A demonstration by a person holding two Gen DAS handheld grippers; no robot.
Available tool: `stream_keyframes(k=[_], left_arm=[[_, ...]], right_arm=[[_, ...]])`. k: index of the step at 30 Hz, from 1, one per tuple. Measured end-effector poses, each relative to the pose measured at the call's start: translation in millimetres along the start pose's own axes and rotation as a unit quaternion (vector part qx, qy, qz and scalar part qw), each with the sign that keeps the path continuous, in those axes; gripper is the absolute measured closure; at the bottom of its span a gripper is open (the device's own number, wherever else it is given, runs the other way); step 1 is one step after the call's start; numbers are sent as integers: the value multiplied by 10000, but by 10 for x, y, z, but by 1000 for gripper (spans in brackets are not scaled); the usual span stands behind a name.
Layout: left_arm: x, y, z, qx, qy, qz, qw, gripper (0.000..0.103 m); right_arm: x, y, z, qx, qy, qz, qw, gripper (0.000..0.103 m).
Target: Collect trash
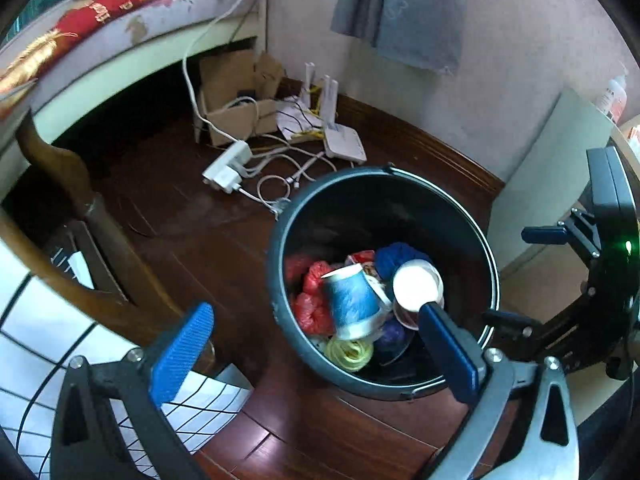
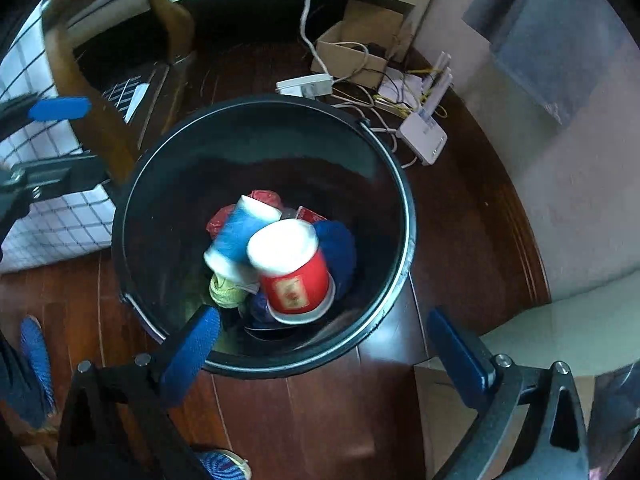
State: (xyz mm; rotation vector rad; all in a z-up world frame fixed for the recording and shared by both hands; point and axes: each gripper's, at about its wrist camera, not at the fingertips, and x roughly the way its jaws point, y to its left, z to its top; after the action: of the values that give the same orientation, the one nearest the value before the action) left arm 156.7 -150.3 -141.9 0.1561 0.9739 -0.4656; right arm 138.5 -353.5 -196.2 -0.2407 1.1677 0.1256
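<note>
A dark round trash bin (image 1: pixel 280 248) (image 2: pixel 132 208) stands on the wooden floor. Inside lie a blue paper cup (image 1: pixel 350 300) (image 2: pixel 236 236), a red paper cup with a white base (image 2: pixel 292 272) (image 1: pixel 416 284), red crumpled bags (image 1: pixel 312 304), a blue wad (image 2: pixel 340 248) and a yellow wad (image 1: pixel 348 354). My left gripper (image 1: pixel 312 352) is open and empty above the bin's near rim. My right gripper (image 2: pixel 324 344) is open and empty above the bin; it also shows in the left wrist view (image 1: pixel 544 236).
A power strip (image 1: pixel 226 166), cables, a white router (image 1: pixel 344 142) and a cardboard box (image 1: pixel 236 96) lie on the floor beyond the bin. A bed (image 1: pixel 120 40) is at the left. A wooden chair leg (image 2: pixel 92 96) and a checked cloth (image 2: pixel 60 216) stand beside the bin.
</note>
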Motion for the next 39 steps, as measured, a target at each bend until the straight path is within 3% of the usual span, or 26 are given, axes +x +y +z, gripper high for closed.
stream_keyframes(k=[5, 16, 39], left_arm=[[-106, -1, -6, -3, -108, 123, 9999, 0], [-400, 65, -25, -39, -311, 350, 9989, 0], [-1729, 199, -292, -264, -1291, 1065, 9855, 0]], right_arm=[[-83, -37, 65, 289, -121, 119, 9994, 0], [-325, 124, 175, 238, -369, 217, 9988, 0], [-1750, 835, 310, 171, -1546, 328, 9873, 0]])
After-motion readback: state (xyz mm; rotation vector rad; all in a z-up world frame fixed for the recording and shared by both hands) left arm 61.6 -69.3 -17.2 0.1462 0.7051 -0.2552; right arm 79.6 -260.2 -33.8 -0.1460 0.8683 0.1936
